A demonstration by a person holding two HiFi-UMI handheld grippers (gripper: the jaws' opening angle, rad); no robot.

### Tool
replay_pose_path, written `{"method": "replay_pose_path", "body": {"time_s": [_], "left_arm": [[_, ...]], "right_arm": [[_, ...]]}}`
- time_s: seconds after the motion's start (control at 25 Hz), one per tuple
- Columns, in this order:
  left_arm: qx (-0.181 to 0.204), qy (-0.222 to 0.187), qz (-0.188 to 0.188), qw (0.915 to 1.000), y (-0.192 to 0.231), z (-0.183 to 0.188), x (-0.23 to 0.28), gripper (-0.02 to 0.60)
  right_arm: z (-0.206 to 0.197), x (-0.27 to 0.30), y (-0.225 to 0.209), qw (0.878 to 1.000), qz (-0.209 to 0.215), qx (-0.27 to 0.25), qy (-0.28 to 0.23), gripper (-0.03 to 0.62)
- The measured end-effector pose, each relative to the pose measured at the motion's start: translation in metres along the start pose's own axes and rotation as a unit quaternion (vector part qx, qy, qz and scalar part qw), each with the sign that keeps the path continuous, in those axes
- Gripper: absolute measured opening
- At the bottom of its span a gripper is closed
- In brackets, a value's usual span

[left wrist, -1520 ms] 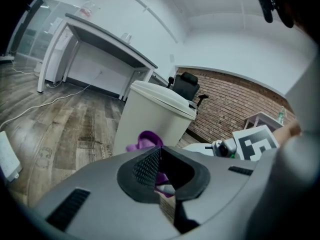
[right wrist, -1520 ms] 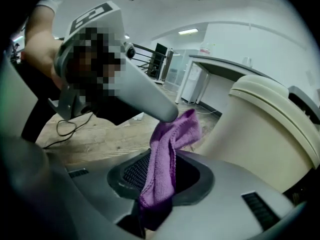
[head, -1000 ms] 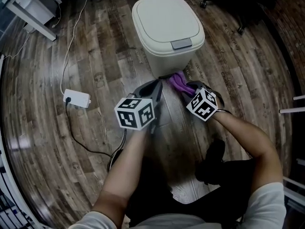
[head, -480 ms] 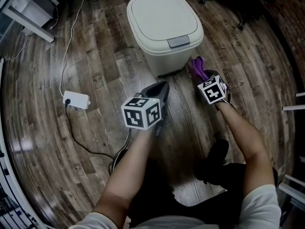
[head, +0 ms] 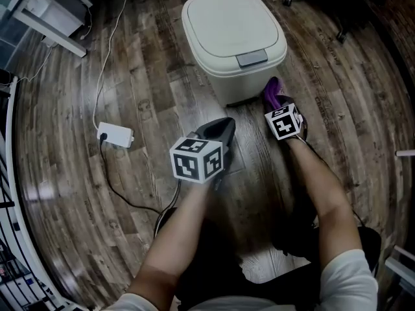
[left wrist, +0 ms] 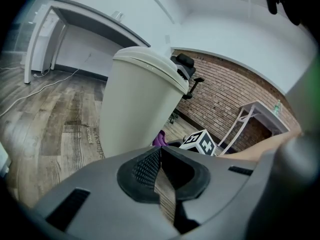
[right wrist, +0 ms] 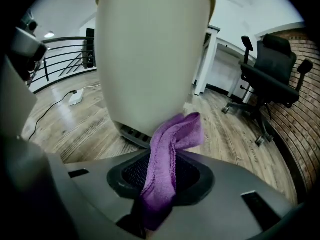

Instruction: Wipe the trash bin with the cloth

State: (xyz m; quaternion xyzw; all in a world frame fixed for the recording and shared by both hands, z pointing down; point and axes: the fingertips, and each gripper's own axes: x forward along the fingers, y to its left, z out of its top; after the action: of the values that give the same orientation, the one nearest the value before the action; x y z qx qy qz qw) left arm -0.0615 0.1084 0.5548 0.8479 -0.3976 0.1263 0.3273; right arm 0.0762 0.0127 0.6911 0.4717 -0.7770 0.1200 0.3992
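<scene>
Cloth (right wrist: 171, 141), purple, sat clamped between the jaws of the right gripper (head: 277, 104), its free end at the cream trash bin (head: 233, 37) base; left gripper (head: 222, 127) hung near the bin, jaws together, empty.

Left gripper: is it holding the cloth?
No, the left gripper has its jaws closed on nothing, while the cloth is clamped in the right gripper.
</scene>
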Motion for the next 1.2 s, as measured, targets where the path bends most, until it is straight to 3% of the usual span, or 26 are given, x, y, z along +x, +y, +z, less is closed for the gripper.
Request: {"method": "replay_pose_path", "body": {"time_s": [0.64, 1.2], "left_arm": [[0.004, 0.010, 0.008, 0.9999, 0.003, -0.005, -0.005, 0.005], [0.000, 0.002, 0.014, 0.9999, 0.010, -0.001, -0.016, 0.005]], "right_arm": [[0.021, 0.004, 0.077, 0.998, 0.045, -0.033, -0.034, 0.109], [0.046, 0.006, 0.174, 0.982, 0.127, -0.129, -0.053, 0.109]]}}
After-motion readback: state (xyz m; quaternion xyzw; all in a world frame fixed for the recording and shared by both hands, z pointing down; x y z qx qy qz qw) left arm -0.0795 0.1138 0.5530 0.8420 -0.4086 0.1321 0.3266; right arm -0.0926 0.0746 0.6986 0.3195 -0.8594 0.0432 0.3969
